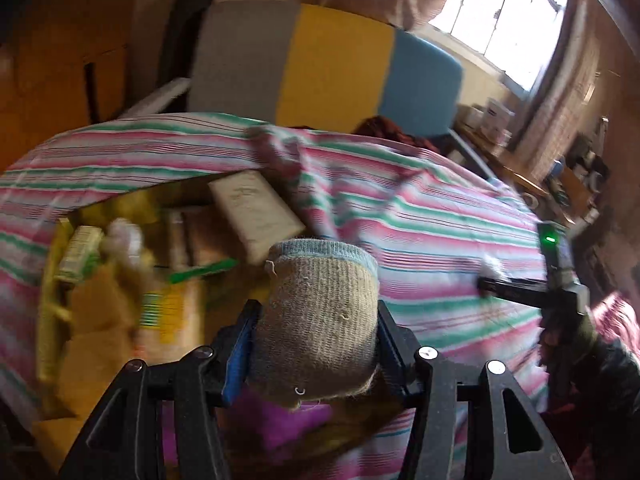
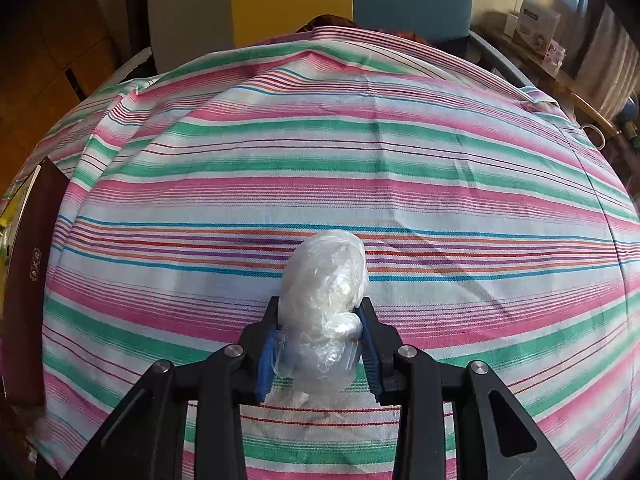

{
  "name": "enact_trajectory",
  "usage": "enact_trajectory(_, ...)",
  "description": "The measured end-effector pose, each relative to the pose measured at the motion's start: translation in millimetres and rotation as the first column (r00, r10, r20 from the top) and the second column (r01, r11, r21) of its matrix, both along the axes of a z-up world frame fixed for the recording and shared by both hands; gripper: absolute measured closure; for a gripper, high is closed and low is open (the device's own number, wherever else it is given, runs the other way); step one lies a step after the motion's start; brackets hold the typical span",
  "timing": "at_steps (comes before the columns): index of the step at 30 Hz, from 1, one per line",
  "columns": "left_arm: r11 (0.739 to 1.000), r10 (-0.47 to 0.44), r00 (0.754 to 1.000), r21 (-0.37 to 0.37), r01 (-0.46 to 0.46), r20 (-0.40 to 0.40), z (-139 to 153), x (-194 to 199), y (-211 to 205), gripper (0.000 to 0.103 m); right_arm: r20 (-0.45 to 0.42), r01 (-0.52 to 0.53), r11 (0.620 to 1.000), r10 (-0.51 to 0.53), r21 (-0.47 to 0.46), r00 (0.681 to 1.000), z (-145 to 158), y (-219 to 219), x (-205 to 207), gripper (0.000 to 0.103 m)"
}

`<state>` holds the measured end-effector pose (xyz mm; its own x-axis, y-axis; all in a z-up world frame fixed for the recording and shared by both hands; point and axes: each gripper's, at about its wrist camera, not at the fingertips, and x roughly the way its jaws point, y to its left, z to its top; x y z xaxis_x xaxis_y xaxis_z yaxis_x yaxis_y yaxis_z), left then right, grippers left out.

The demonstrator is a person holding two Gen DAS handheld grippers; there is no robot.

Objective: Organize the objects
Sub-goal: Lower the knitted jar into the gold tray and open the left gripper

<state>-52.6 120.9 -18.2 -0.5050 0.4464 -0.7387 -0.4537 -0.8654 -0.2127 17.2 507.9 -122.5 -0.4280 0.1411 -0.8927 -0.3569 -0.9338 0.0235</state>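
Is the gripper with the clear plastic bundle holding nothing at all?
No, the right gripper is closed around a crumpled clear plastic bag, held above the striped cloth.

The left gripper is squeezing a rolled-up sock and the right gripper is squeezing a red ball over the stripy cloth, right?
Not quite. The right gripper is squeezing a crumpled clear plastic bag, not a red ball; the right wrist view shows it. The left gripper does hold the sock, over the stripy cloth.

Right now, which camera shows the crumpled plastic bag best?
The right wrist view: the plastic bag sits sharp and central between the right tongs. The left wrist view shows only a small blurred white bit.
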Motion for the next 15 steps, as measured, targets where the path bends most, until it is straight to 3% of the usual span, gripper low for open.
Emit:
enact_trajectory(6, 0.989, 0.129, 0.992, -0.065, -0.129, -0.011, -10, -16, -37, 0.048, 0.005, -0.009, 1.0, 0.009, 0.015, 1.0, 0, -2, -4, 0.066)
enact_trajectory(15, 0.992, 0.107, 0.992, -0.075, -0.102, 0.065, -28, -21, -24, 0.048, 0.005, -0.009, 1.0, 0.008, 0.019, 1.0, 0, -1, -4, 0.066)
